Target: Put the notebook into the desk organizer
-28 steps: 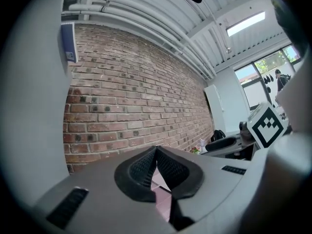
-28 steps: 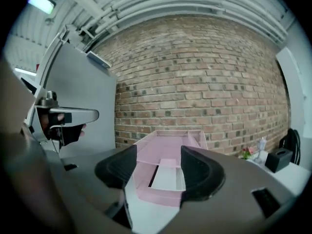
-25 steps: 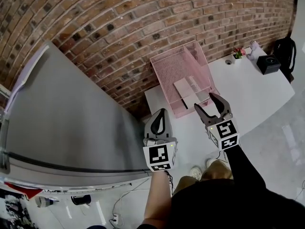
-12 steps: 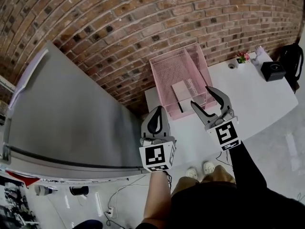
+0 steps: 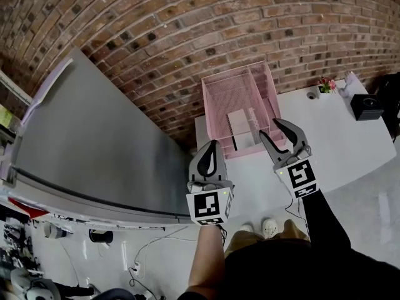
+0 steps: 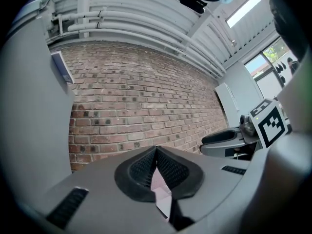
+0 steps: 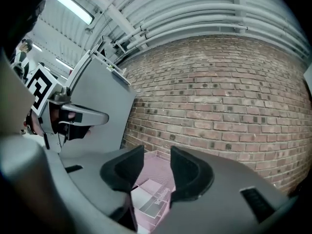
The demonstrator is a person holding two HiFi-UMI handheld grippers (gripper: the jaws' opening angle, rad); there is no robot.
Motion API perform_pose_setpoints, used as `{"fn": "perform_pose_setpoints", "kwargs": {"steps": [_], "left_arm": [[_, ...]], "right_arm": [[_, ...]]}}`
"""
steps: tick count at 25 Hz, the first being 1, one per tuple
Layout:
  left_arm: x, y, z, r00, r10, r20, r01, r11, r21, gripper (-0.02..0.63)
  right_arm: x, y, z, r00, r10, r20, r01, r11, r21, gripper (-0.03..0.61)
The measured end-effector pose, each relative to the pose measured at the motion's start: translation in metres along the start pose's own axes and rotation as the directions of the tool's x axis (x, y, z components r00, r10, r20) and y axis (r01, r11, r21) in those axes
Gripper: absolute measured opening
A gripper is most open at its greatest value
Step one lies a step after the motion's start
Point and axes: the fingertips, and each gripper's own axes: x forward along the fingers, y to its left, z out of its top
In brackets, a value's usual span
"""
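As notebook [image 5: 241, 122] is seen inside desk organizer [image 5: 220, 95], ahead of nearer right gripper [image 5: 270, 128], empty jaws apart, lately narrowing; left gripper [image 5: 210, 147] closed.

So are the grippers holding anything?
Nothing. The left gripper is shut and empty; the right gripper has just been closing, jaws apart, nothing between them.

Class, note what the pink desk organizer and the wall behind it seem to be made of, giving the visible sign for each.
Desk organizer: probably pink-coated metal mesh; its walls show a fine see-through grid.
Wall: matt red-brown brick, with paler mortar lines between staggered courses.
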Motion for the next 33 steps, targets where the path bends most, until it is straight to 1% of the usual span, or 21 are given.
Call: {"fn": "perform_pose_setpoints", "kwargs": {"steps": [1, 3, 6, 10, 20, 33], "left_arm": [[0.001, -0.001, 0.001, 1.000, 0.005, 0.000, -0.005, 1.000, 0.003, 0.014], [0.002, -0.004, 0.004, 1.000, 0.011, 0.001, -0.011, 1.000, 0.007, 0.014], [0.006, -0.007, 0.004, 1.000, 0.015, 0.000, -0.015, 1.000, 0.007, 0.014], [0.010, -0.012, 0.002, 1.000, 0.015, -0.009, -0.015, 1.000, 0.009, 0.014], [0.021, -0.011, -0.002, 0.999, 0.018, -0.030, -0.017, 1.000, 0.022, 0.014], [0.023, -0.006, -0.010, 0.999, 0.016, -0.043, -0.016, 1.000, 0.020, 0.014]], "right_arm": [[-0.001, -0.003, -0.001, 1.000, -0.002, -0.001, 0.002, 1.000, 0.000, 0.164], [-0.003, -0.007, 0.000, 1.000, 0.007, 0.000, -0.007, 1.000, 0.016, 0.021], [-0.005, -0.011, 0.003, 0.999, 0.032, 0.015, -0.032, 0.998, 0.050, 0.020], [-0.006, -0.016, 0.003, 1.000, 0.026, 0.017, -0.026, 1.000, 0.009, 0.020], [0.002, -0.030, 0.000, 1.000, 0.022, 0.023, -0.023, 0.999, 0.034, 0.020], [0.007, -0.026, -0.003, 0.999, 0.029, 0.013, -0.029, 0.999, 0.028, 0.020]]}}
